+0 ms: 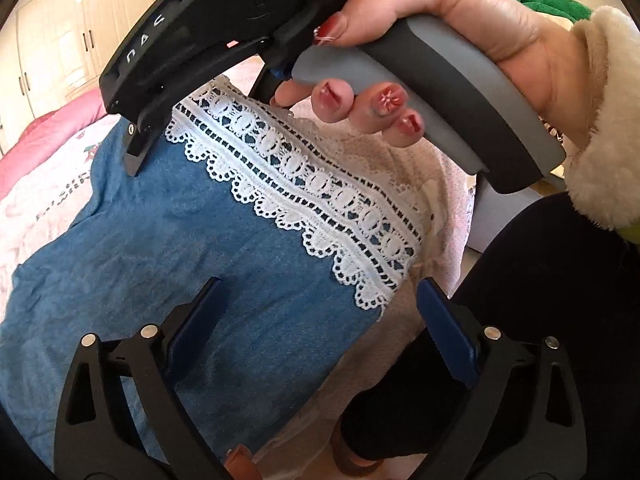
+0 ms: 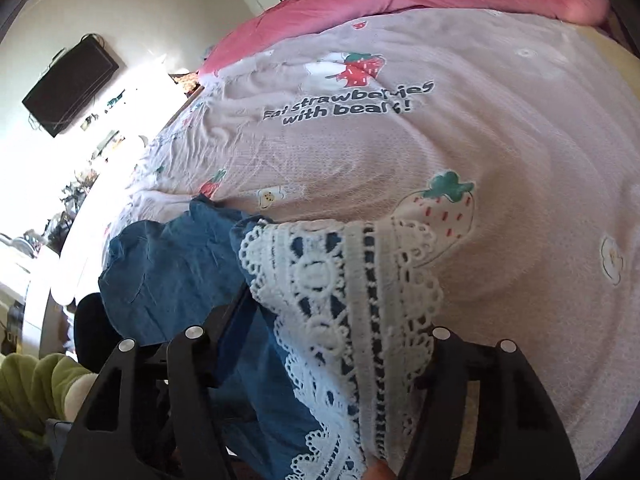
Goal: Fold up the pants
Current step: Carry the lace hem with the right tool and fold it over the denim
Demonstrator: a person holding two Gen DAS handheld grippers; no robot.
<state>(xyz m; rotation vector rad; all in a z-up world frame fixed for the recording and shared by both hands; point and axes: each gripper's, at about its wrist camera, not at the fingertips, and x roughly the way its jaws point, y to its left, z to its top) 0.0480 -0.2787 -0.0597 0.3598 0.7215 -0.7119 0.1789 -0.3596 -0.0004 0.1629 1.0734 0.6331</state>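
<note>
Left gripper (image 1: 320, 308): jaws wide apart, blue pads (image 1: 196, 320) clear of the cloth, nothing held; it hovers just above the pants (image 1: 180, 240). Right gripper (image 1: 136, 160): seen from the left wrist, its tip is down on the blue cloth near the far end of the lace (image 1: 304, 196); the person's hand (image 1: 460, 52) wraps the grey handle. From the right wrist view the lace (image 2: 352, 320) fills the gap between the fingers and runs right back into the jaws, fingers not drawn together; whether they pinch the cloth or merely straddle it, cannot tell. Pants are blue denim-like fabric, white lace band along one edge, lying on the bed (image 2: 500, 140) with the pink strawberry-print cover, near the bed's edge. Key relation: the lace band runs as one long diagonal line in the left view, from the right gripper's tip at upper left down to a point just beside the left gripper's right-hand pad. So each tool sits near one end of the same edge, right at the far end, left at the near end. Judgement: a fold would likely carry this laced edge across the blue body, which spreads leftward from the band. Left gripper is not yet on cloth and looks to need a short drop and closing at the near end first. Risk: lace is open-worked and may snag on a pad.
</note>
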